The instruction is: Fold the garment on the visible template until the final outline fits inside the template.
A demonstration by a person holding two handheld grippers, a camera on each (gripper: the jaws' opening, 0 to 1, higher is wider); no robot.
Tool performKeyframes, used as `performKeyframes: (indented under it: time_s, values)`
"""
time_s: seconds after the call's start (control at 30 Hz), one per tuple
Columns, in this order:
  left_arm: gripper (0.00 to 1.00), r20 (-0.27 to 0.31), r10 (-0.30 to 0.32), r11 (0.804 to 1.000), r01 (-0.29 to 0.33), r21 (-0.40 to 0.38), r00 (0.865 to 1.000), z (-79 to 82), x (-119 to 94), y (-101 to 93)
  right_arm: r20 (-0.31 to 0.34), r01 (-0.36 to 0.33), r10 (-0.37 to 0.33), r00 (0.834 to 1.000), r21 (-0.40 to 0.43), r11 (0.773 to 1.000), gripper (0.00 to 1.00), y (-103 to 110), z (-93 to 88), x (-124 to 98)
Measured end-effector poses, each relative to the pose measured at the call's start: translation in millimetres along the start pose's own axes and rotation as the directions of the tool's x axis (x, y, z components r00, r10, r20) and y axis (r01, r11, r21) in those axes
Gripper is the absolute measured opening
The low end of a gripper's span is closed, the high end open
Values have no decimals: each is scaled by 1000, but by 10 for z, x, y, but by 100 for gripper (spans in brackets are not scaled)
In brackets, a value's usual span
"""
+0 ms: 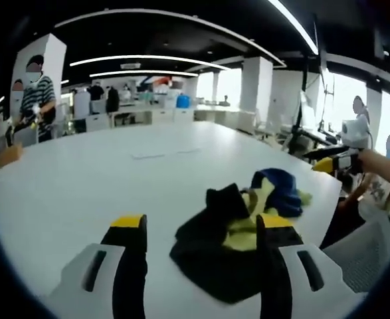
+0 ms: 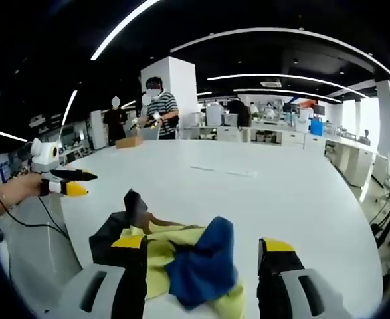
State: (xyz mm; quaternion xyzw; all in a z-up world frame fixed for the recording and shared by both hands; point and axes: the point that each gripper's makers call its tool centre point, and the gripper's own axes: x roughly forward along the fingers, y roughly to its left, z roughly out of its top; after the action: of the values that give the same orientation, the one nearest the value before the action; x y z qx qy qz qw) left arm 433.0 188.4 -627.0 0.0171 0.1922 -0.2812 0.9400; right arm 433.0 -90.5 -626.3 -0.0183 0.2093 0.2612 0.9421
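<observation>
Nothing is folded yet, as far as I can judge: the garment [image 1: 238, 239] lies in a crumpled heap of black, yellow and blue at the near edge of the white table [image 1: 82, 186]. Both pairs of tongs are open and empty, the left tongs [image 1: 201, 232] just beside the black part, the right tongs [image 2: 201, 256] over the blue part [image 2: 204, 266]. The next move probably calls for each pair to pinch an edge and spread the cloth flat. I can't make out a template. Faint marks [image 2: 224, 171] show farther along the table. A person in a striped shirt [image 2: 160, 109] stands at the far side, well apart.
</observation>
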Motion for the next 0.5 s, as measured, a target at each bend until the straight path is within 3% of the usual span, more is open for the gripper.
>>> performKeyframes:
  time_s: [0.27, 0.5]
  values:
    - [54, 8, -43, 999, 43, 6, 999, 67, 186, -37, -35, -45, 44, 998, -27, 999, 57, 42, -6, 202]
    - [49, -20, -80, 997, 80, 18, 997, 29, 337, -71, -63, -65, 62, 996, -41, 997, 46, 46, -35, 375]
